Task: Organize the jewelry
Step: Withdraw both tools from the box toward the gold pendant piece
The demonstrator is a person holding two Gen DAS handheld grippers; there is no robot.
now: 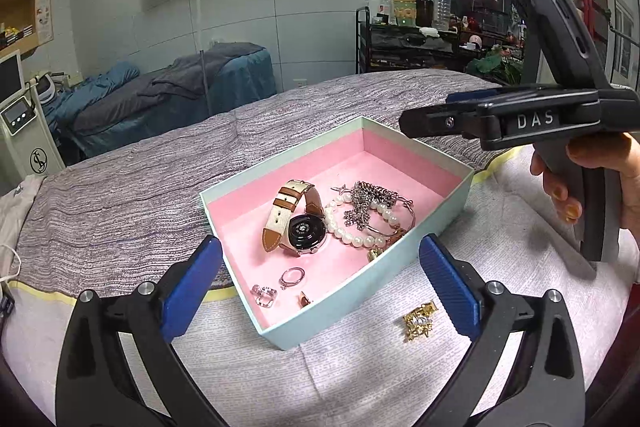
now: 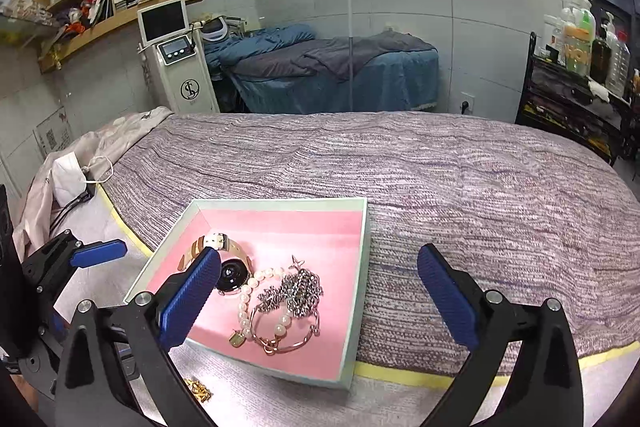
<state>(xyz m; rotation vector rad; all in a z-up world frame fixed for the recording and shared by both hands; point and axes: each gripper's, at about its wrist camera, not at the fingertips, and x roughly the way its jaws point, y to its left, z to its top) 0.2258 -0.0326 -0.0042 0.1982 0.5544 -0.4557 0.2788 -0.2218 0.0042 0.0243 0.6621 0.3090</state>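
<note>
A mint box with pink lining [image 1: 432, 227] [image 2: 358, 291] sits on the bed. Inside lie a watch [image 1: 304, 233] [image 2: 234, 273], a pearl bracelet [image 1: 348, 231] [image 2: 246, 301], a silver chain [image 1: 366, 201] [image 2: 302, 291], a rose-gold bangle [image 2: 288, 341], a ring [image 1: 293, 275] and clear earrings [image 1: 265, 295]. A gold brooch [image 1: 418, 319] [image 2: 198, 391] lies on the white cloth outside the box. My left gripper [image 1: 320, 291] is open and empty over the box's near corner. My right gripper [image 2: 320, 303] is open and empty above the box; from the left wrist view it hovers at the right [image 1: 424, 125].
A grey-purple knitted blanket [image 2: 480, 195] covers the bed, with white cloth [image 1: 360, 379] at the near edge. A face mask and cable [image 2: 72, 171] lie at the left. A floor lamp, a device stand and a bottle cart stand beyond.
</note>
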